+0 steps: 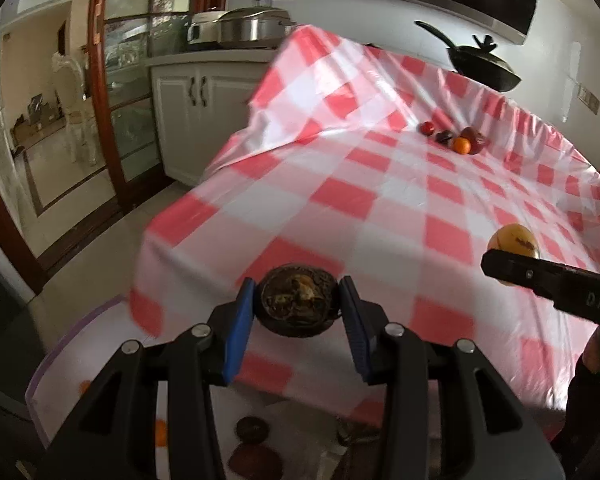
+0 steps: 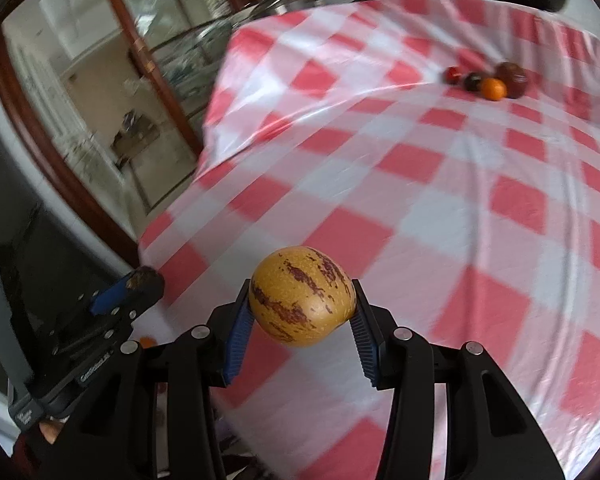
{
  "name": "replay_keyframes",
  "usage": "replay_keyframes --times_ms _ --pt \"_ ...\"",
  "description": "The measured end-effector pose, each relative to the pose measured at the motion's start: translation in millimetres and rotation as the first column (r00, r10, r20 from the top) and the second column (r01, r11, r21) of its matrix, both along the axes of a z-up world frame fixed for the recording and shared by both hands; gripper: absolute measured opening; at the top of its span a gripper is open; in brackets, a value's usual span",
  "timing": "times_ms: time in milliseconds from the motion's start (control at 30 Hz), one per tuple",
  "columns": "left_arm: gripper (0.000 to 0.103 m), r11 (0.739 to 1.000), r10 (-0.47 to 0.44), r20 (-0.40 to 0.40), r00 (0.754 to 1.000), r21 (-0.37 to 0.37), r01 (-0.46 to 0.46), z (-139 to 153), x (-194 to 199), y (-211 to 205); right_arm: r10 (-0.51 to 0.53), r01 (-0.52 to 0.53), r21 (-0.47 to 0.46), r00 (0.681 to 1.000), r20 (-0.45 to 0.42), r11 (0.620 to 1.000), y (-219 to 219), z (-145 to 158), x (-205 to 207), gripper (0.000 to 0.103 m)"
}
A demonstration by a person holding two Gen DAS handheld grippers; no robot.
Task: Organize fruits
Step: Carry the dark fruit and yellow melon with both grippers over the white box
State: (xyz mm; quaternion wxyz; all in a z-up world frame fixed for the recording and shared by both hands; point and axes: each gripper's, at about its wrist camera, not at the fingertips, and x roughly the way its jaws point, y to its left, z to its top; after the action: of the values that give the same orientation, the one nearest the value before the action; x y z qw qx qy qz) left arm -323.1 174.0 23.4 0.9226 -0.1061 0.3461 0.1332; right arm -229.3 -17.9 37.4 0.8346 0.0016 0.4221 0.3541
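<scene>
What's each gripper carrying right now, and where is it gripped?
The left gripper clamps a dark wrinkled fruit by its sides; the right gripper clamps a yellow purple-streaked fruit by its sides.

Black left gripper (image 1: 298, 312) and right gripper (image 2: 302, 316), blue ribbed jaws, silver screws.

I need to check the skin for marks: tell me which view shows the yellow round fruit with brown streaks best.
The right wrist view. There the yellow round fruit with brown streaks sits large and central in the right gripper, streaks sharp. In the left wrist view the fruit is small at the right edge, its lower part hidden by a gripper finger.
</scene>
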Motion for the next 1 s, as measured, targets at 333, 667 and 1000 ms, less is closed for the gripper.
replay_keyframes --times_ms 333,667,1000 --pt "0.043 0.991 0.122 -0.080 0.989 -0.042 -0.126 -33.2 -58.0 50.8 0.296 -0.291 -0.075 0.952 0.076 0.954 75.6 -4.5 -72.1 0.046" --pt "0.043 0.962 0.250 -0.246 0.936 -0.048 -0.270 -86.3 -85.2 107.0 0.489 -0.475 -0.259 0.872 -0.009 0.841 129.4 -62.4 -122.5 0.046" --pt "0.043 0.953 0.271 -0.410 0.871 -0.013 -0.303 -133.2 -91.1 130.0 0.675 -0.664 -0.407 0.725 -0.141 0.628 189.3 -124.7 -169.5 0.046"
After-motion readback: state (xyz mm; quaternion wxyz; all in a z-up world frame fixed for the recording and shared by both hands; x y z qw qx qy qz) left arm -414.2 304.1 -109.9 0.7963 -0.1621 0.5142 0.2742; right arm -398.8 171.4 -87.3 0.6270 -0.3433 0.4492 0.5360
